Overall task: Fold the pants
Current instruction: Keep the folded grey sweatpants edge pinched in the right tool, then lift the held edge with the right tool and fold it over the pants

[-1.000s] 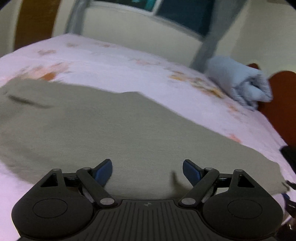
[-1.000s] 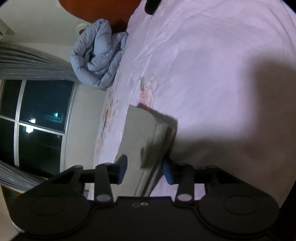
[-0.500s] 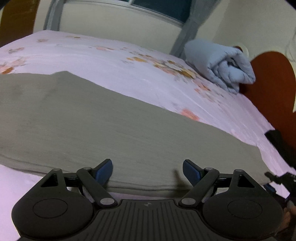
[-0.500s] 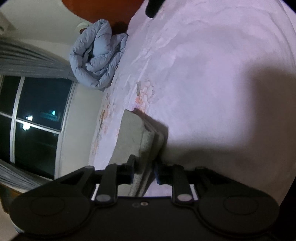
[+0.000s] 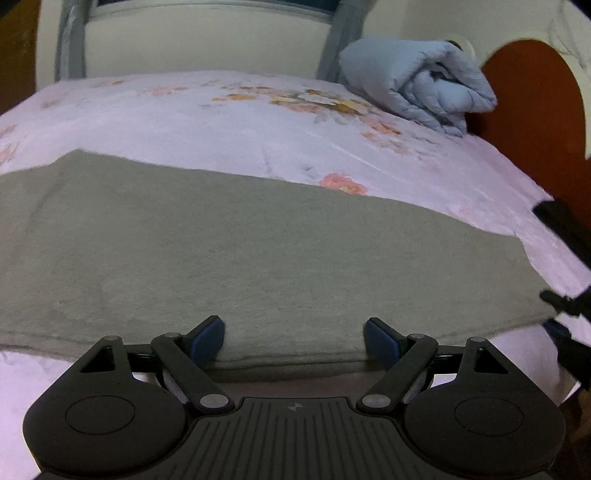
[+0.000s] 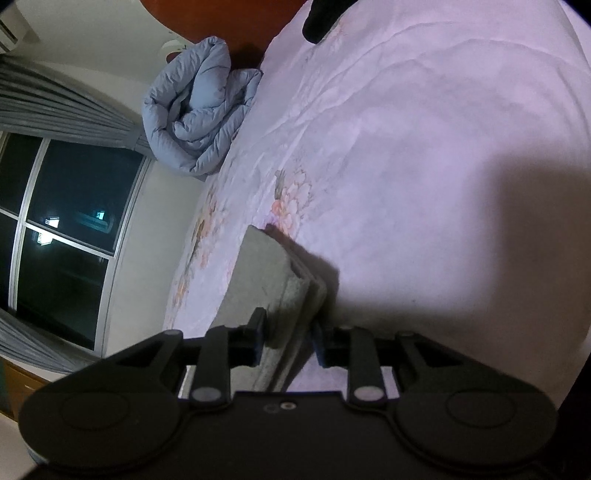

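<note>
Grey-green pants [image 5: 258, 251] lie flat and folded lengthwise across the pink floral bed sheet [image 5: 258, 122]. My left gripper [image 5: 294, 341] is open wide, hovering at the near long edge of the pants, with the fabric edge lying between its blue pads [image 5: 208, 334] and untouched. In the right wrist view the layered end of the pants [image 6: 262, 273] runs between the fingers of my right gripper [image 6: 288, 339]. Its jaws stand narrow and are opening slightly, while the pads still press the folded edge from both sides.
A rolled light-blue duvet [image 5: 417, 81] sits at the head of the bed against the reddish-brown headboard [image 5: 532, 103]. A window [image 6: 66, 221] with grey curtains lies beyond the far side. A black object [image 6: 321, 14] rests near the headboard. A dark device part [image 5: 569, 306] pokes in at the right.
The left gripper slid sideways along the pants toward the headboard end, staying open. The right gripper's jaws closed in from a wider gap onto the folded edge of the pants.
</note>
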### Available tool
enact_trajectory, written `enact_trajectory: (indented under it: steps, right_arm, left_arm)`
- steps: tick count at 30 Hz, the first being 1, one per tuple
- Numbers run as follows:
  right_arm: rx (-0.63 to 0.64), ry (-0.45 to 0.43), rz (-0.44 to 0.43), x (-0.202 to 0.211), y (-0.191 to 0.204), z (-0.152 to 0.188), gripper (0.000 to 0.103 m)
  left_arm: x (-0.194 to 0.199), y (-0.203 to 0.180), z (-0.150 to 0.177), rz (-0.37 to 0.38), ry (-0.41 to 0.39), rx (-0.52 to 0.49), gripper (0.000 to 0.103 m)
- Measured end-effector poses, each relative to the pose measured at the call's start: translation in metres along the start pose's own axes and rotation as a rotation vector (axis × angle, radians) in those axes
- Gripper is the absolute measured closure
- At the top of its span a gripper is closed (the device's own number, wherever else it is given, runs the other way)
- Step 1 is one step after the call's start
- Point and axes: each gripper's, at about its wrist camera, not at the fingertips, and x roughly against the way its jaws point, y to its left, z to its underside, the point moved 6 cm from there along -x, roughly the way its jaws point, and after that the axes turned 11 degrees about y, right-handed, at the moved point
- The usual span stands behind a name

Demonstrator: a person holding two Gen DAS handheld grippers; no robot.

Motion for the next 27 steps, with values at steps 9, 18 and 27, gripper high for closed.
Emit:
enact_trajectory:
  steps: [9, 18, 27]
  right_arm:
    - [0.117, 0.011, 0.082, 0.002, 0.017, -0.001, 0.092]
    - [0.099, 0.026, 0.066, 0.000, 0.012, 0.002, 0.086]
    - [0.234, 0.004, 0.135, 0.006, 0.044, 0.002, 0.094]
  left_arm:
    - [-0.015, -0.010, 0.004, -0.064, 0.038, -0.038, 0.012]
    - [-0.019, -0.012, 0.005, -0.083, 0.036, -0.060, 0.008]
    - [-0.019, -0.014, 0.005, -0.086, 0.034, -0.068, 0.008]
